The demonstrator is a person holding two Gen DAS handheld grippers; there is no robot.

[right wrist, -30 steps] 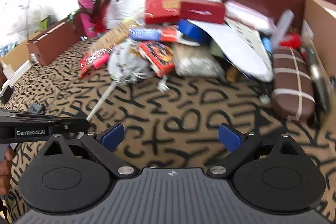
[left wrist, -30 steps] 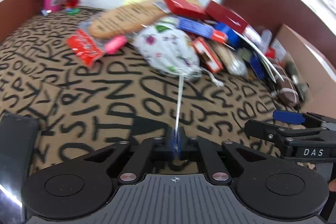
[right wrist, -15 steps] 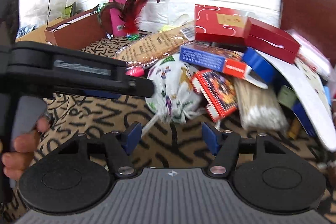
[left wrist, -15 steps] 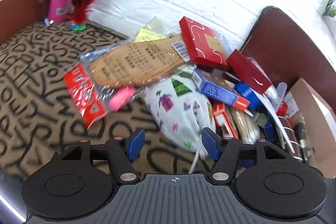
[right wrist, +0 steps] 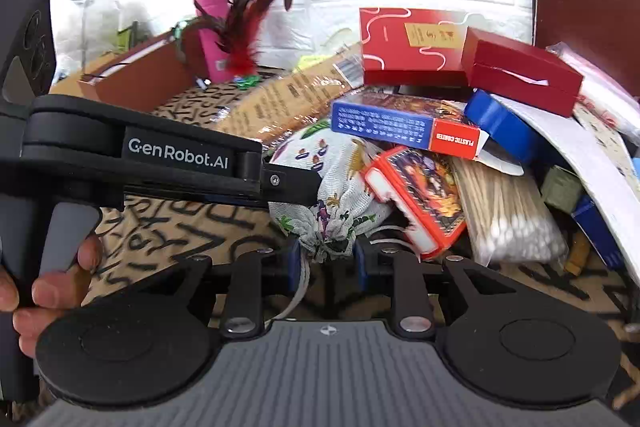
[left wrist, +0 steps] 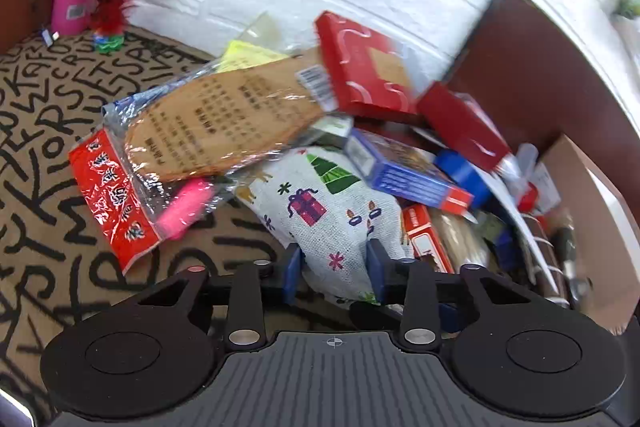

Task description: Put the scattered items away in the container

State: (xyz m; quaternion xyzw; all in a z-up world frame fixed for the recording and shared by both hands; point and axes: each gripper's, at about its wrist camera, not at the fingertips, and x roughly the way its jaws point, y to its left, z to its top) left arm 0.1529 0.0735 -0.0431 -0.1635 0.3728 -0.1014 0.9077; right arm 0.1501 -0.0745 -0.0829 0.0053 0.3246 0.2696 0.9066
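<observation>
Closed in on the pouch (left wrist: 320,211) since a second ago. Left gripper (left wrist: 333,269) spread around its body; right gripper (right wrist: 324,263) spread around its tied neck. Pinch neck firmly, lift clear, carry toward box (left wrist: 592,211) at three o'clock.

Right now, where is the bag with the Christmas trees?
The Christmas bag sits mid-frame in both wrist views, between both grippers' fingers, under the blue card box, beside the insole packet.

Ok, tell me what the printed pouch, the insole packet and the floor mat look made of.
Printed pouch: looks like coarse woven cotton or linen, matte; the weave shows. Insole packet: glossy clear plastic film, crinkled with glare, over a tan, possibly paper-like insole. Floor mat: appears to be short-pile textile, matte, lettered.
</observation>
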